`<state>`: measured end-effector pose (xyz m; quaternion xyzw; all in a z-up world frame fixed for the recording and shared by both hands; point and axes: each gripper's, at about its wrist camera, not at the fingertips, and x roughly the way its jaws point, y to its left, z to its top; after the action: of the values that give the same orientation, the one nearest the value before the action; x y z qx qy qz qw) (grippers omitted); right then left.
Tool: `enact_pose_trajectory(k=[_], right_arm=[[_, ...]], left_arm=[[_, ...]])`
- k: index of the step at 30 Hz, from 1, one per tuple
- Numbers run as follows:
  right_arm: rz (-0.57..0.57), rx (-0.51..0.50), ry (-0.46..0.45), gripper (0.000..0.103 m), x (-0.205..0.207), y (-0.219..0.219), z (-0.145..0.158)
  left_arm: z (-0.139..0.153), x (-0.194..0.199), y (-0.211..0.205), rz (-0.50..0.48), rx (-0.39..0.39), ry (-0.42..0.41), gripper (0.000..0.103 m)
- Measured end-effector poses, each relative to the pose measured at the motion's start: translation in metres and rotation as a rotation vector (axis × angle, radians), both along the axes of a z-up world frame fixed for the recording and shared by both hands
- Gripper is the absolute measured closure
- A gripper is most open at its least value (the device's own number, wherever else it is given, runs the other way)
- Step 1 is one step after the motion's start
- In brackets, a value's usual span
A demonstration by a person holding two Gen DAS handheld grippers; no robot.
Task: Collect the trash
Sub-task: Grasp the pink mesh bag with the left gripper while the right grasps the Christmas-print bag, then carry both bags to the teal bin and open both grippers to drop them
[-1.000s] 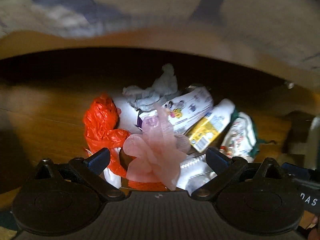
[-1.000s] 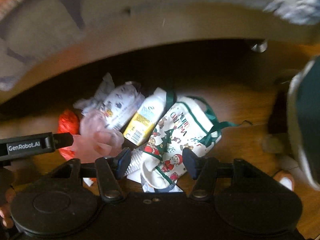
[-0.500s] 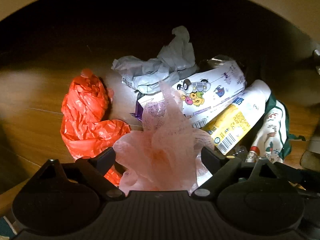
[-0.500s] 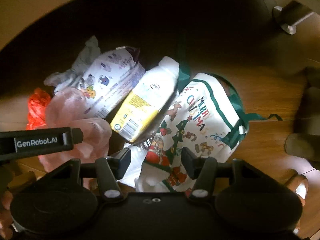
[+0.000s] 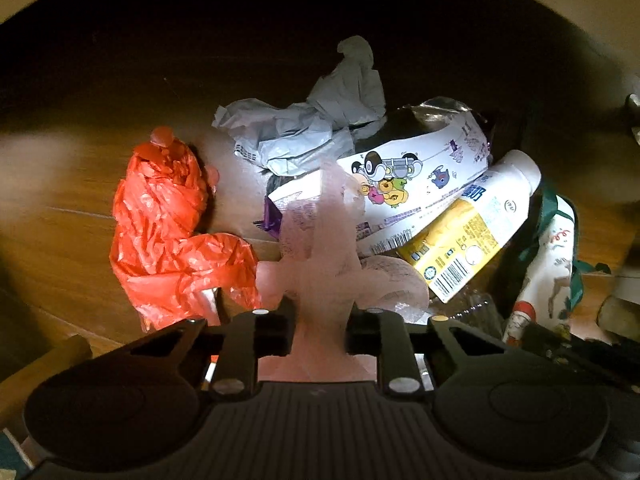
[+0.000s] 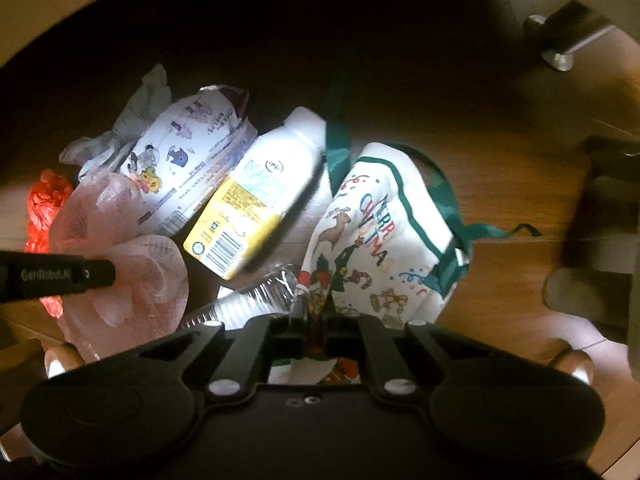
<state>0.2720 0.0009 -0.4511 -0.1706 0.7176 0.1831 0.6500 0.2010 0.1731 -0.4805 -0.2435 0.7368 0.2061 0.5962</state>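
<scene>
Left tool [image 5: 320,322] has just clamped the pink mesh [image 5: 320,248]; right tool [image 6: 316,330] has just pinched the Christmas cloth [image 6: 384,232].

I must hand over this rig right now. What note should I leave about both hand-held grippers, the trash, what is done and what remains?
Left hand-held gripper: jaws just closed on the pink mesh wrap.
Right hand-held gripper: jaws just closed on the Christmas bag.
Pile on the wooden floor: orange plastic bag, grey crumpled paper, cartoon snack packet, yellow-labelled bottle, clear plastic bottle.
Done: both grips made.
Left: lift both, then collect the rest.
</scene>
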Motion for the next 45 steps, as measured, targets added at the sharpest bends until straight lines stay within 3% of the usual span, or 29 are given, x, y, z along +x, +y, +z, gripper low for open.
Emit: enact_pose_trajectory(k=[8,15,24,35,45], right_arm=[[-0.010,0.035,-0.098,0.099,-0.005,-0.030,0.059],[-0.035,0.112,-0.142,0.099,-0.020,-0.054,0.124],[-0.035,0.267,-0.229,0.099,-0.058,-0.092,0.232],[0.009,0.451,-0.408,0.099,-0.103,-0.141,0.367],[0.061,0.544,-0.591,0.099,-0.113,-0.192,0.468]], left_arm=[[0.050,-0.001,-0.013,0.005,0.006,-0.052,0.092],[0.115,-0.015,-0.032,0.007,0.017,-0.143,0.093],[0.218,-0.046,-0.058,-0.016,0.030,-0.314,0.093],[0.343,-0.077,-0.092,-0.048,0.027,-0.544,0.093],[0.439,-0.058,-0.135,-0.167,0.042,-0.743,0.092]])
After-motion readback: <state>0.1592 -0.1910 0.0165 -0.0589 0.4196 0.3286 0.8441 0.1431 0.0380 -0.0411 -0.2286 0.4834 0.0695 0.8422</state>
